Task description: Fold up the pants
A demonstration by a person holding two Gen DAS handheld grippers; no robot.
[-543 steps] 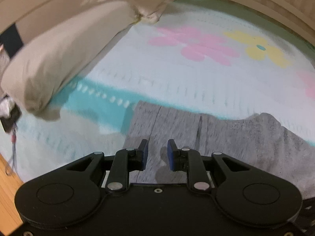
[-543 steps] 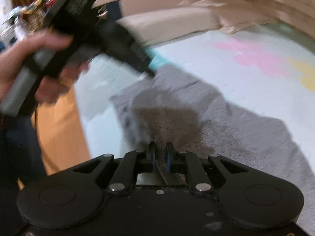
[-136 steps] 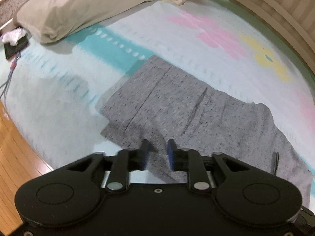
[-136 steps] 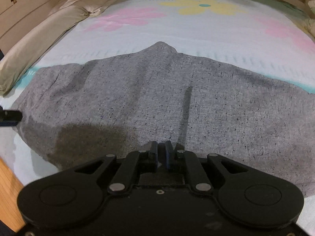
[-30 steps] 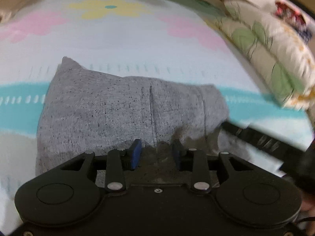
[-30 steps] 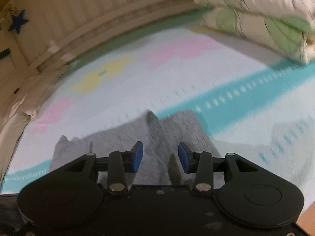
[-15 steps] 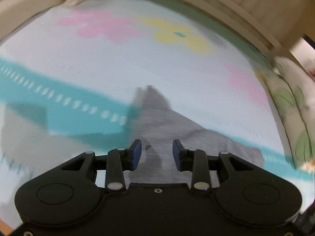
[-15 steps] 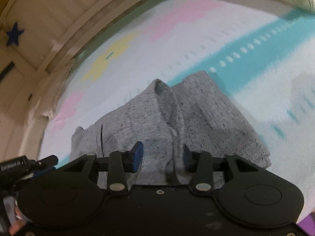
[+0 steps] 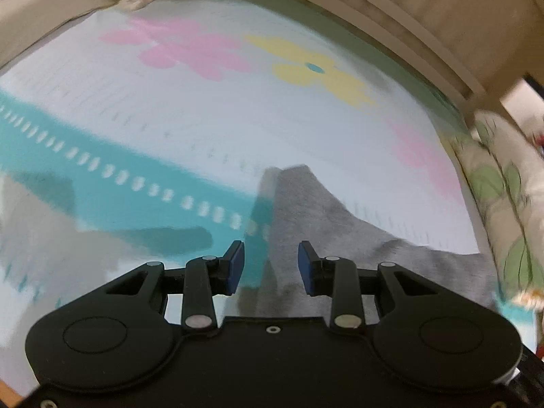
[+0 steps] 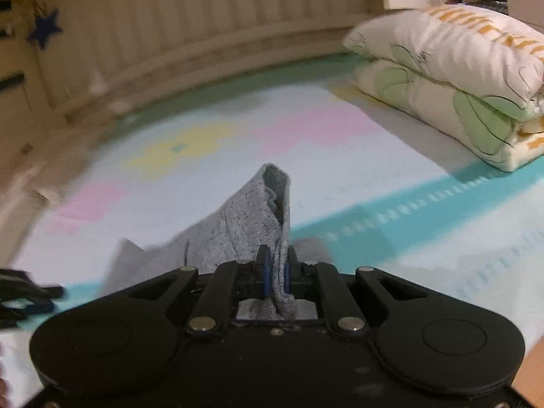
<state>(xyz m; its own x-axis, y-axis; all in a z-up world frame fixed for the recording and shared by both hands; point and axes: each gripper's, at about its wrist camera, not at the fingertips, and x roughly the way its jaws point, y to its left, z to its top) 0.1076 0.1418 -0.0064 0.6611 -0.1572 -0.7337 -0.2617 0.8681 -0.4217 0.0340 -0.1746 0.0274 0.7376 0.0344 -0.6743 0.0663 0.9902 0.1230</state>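
Gray pants (image 10: 238, 224) edge pinched by right gripper (image 10: 276, 277), jaws closing on cloth; left gripper (image 9: 270, 265) jaws apart, empty. Fold likely spoiled if thin pinch slips during lift.

Warm, dim indoor light tints both views yellowish. Fisheye bending curves the far beige slatted wall (image 10: 204, 34) into an arc. Motion blur smears the flower-patterned pastel bedsheet (image 9: 204, 108), worst at the left edges. The folded leaf-print white quilt (image 10: 459, 78) on the right stays fairly sharp. Soft grey shadows lie on the near left of the sheet
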